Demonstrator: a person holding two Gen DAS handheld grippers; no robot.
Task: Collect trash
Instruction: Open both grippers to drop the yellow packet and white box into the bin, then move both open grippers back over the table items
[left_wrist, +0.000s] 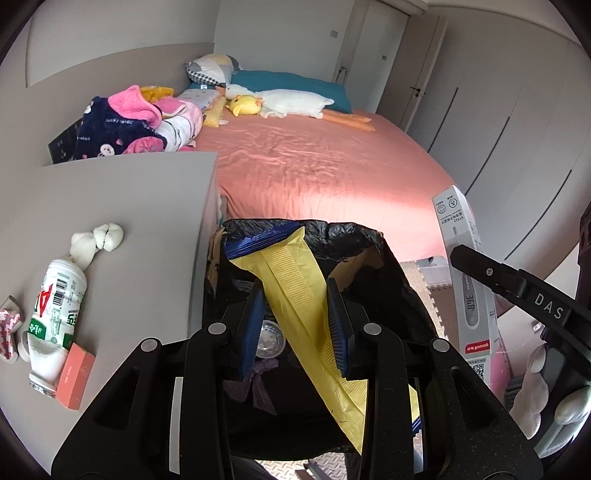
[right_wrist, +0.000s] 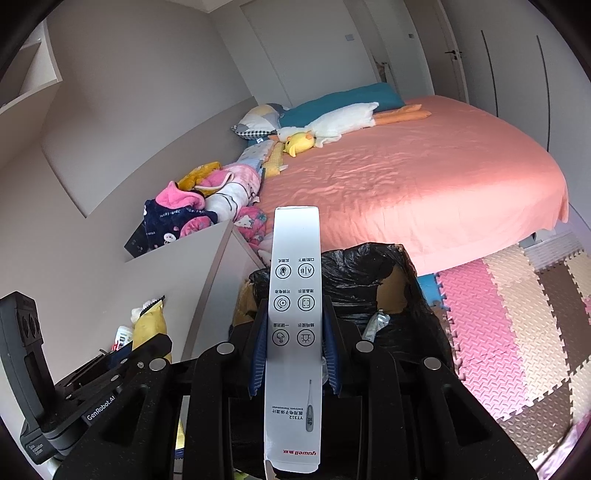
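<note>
- The left gripper (left_wrist: 295, 325) is clamped on a yellow wrapper (left_wrist: 295, 295), held over the black-lined bin (left_wrist: 402, 295).
- The right gripper (right_wrist: 295, 343) is closed narrowly on a white thermometer box (right_wrist: 294, 332), upright above the bin's rim.

Pink bed (left_wrist: 325, 162) with plush goose (left_wrist: 288, 101).

Box (right_wrist: 293, 332): you saw "yuwell", "YT312", "A|B".
Gripper arm (right_wrist: 101, 406): it read "GenRobot.AI".
Other gripper (left_wrist: 546, 306): "DAS".
</note>
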